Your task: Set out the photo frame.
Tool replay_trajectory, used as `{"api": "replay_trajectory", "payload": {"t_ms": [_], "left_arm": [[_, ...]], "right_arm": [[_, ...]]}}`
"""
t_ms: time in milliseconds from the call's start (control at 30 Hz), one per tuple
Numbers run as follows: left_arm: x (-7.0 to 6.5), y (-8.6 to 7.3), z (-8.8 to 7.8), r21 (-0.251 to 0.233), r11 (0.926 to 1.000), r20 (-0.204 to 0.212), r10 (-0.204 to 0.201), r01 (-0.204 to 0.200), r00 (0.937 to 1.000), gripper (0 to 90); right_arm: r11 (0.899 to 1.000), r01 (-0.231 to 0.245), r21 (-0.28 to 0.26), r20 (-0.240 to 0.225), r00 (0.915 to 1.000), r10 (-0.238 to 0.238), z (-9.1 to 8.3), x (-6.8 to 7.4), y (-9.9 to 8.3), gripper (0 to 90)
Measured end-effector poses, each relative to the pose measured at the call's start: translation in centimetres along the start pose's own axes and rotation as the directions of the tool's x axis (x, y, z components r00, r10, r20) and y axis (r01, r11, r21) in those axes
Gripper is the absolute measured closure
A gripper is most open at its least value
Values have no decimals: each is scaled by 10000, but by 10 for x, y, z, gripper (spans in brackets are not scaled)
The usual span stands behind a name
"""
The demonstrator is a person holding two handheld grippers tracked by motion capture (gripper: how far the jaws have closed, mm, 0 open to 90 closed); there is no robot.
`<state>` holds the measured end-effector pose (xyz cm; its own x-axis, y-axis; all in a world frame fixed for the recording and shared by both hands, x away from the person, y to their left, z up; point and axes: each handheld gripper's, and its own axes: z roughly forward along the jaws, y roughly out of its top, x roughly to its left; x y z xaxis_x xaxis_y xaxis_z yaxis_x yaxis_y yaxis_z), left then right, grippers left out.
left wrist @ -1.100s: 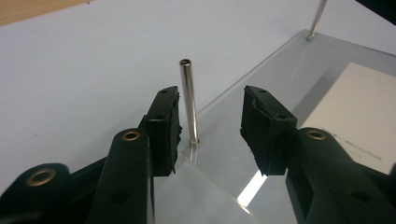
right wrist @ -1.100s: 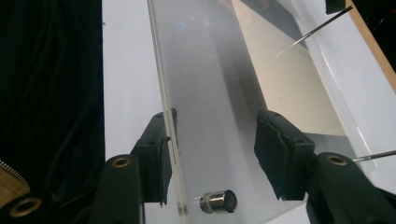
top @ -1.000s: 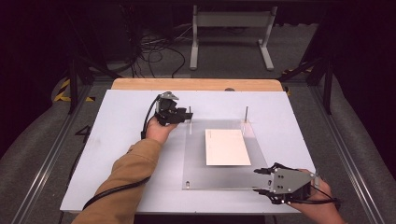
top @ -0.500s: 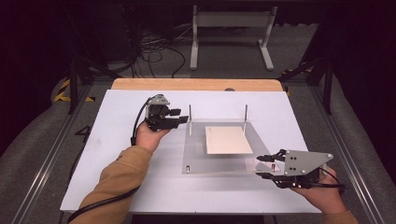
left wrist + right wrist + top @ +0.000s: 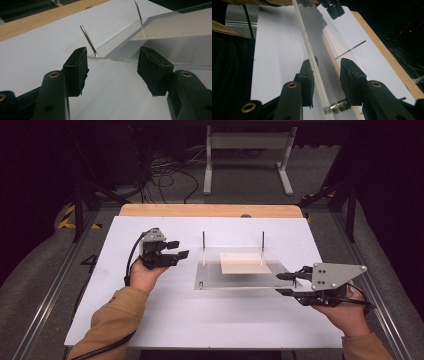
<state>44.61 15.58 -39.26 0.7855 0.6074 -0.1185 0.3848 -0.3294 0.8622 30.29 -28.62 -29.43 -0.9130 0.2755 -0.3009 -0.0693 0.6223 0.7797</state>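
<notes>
Now that the right gripper [image 5: 286, 284] has swung its parted jaws astride the clear plate's [image 5: 240, 281] near right corner, ready to clamp, the left gripper [image 5: 179, 250], also agape, has drawn back leftward from the pins [image 5: 203, 241].

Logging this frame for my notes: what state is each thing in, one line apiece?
Left hand-held gripper: open, jaws apart, holding nothing, facing the plate's corner.
Right hand-held gripper: open, jaws either side of the plate's edge, not closed on it.
Clear plate: flat on the table.
Cream sheet: lying flat at the plate.
Two thin pins: upright.
</notes>
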Motion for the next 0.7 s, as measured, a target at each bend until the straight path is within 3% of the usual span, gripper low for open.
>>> {"api": "replay_trajectory", "payload": {"t_ms": [167, 400, 700], "left_arm": [[-2, -6, -10, -164, 9996, -242, 227, -231, 9994, 390], [-2, -13, -18, -273, 9994, -327, 197, -206, 9993, 379], [0, -22, -28, -280, 9995, -498, 154, -168, 9986, 369]], "right_arm": [[9995, -132, -275, 19, 9999, 132, -2, -12, 5, 637], [9965, -307, -779, 224, 9992, 325, -5, -28, 11, 636], [9953, -354, -902, 557, 9976, 405, -5, -44, 20, 635]]}}
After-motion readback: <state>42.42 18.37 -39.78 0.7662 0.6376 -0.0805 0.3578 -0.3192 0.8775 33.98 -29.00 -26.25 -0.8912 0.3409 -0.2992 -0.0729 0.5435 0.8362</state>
